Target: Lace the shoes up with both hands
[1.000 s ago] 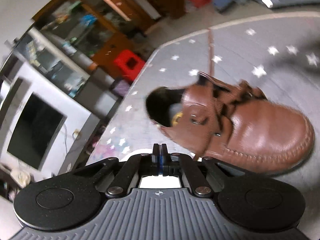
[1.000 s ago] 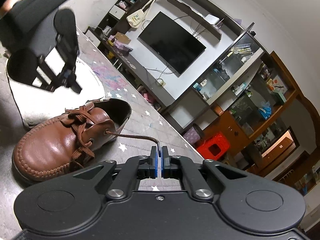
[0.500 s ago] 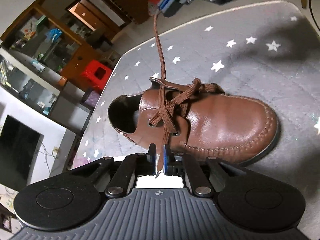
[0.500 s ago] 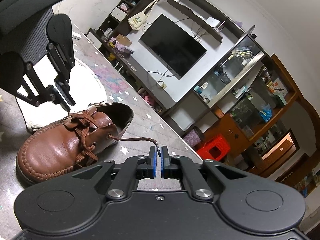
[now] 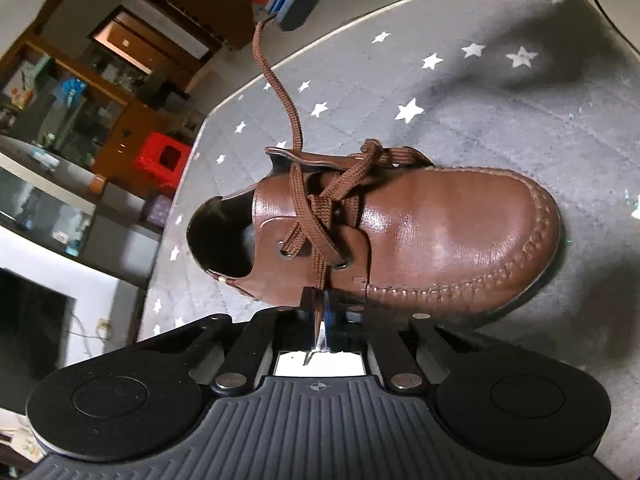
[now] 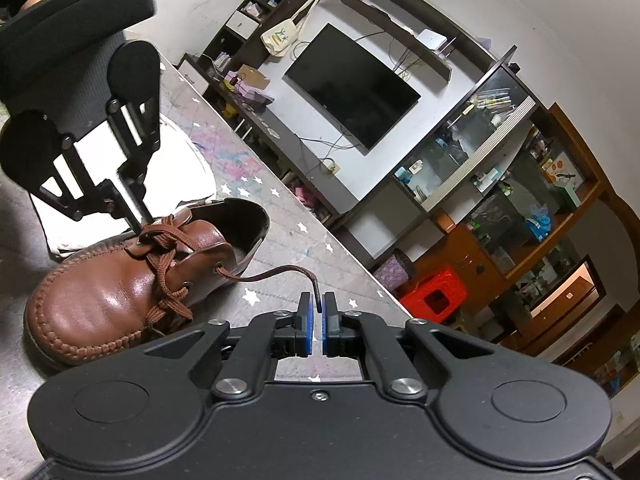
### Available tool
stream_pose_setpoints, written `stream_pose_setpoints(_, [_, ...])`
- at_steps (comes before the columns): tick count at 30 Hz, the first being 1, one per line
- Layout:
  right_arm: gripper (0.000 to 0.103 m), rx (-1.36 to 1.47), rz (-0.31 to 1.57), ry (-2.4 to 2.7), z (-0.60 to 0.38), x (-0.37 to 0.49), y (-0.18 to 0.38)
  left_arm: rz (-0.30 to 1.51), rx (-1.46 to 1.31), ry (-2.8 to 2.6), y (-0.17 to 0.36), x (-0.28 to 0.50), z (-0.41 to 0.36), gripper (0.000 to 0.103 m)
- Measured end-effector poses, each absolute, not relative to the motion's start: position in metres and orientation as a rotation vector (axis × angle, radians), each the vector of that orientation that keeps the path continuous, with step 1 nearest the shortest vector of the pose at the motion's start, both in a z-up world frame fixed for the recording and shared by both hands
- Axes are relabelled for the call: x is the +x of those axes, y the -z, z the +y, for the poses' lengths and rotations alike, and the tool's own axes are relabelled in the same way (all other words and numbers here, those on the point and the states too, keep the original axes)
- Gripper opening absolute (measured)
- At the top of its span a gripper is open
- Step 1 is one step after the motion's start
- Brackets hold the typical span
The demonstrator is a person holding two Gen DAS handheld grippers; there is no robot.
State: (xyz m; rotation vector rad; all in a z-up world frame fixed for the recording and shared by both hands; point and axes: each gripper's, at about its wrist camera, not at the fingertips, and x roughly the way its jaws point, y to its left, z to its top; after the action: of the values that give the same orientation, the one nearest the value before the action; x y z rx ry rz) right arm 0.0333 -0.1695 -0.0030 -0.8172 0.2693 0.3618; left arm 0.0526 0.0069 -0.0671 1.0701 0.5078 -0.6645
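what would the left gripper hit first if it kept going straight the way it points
Most likely the near side of the brown shoe, just ahead of the left gripper, which is shut on a lace end. Depth is hard to judge.

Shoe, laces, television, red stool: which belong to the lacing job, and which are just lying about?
Part of the job:
- brown shoe
- lace end pinched in the left gripper
- other lace end in the right gripper

Just lying about:
- television
- red stool
- tote bag
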Motion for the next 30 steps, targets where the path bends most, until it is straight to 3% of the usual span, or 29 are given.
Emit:
stream_pose_setpoints(8, [0.003,-0.822,0.268,-0.352,-0.168,0.031,0.004,0.444,0.906,0.460,0.040,0.049,0.019,0.001])
stream_pose_setpoints(25, [0.004,-0.796,0.317,-0.290,-0.171,0.051,0.010,0.555,0.634,0.219,0.013,0.092,0.072,0.003])
stream_pose_setpoints(28, [0.016,-0.803,0.322,-0.274,-0.172,0.056,0.013,0.569,0.642,0.214,0.014,0.091,0.075,0.014])
stream_pose_setpoints(30, [0.018,-0.795,0.324,-0.257,-0.176,0.058,0.012,0.560,0.651,0.211,0.012,0.086,0.075,0.030])
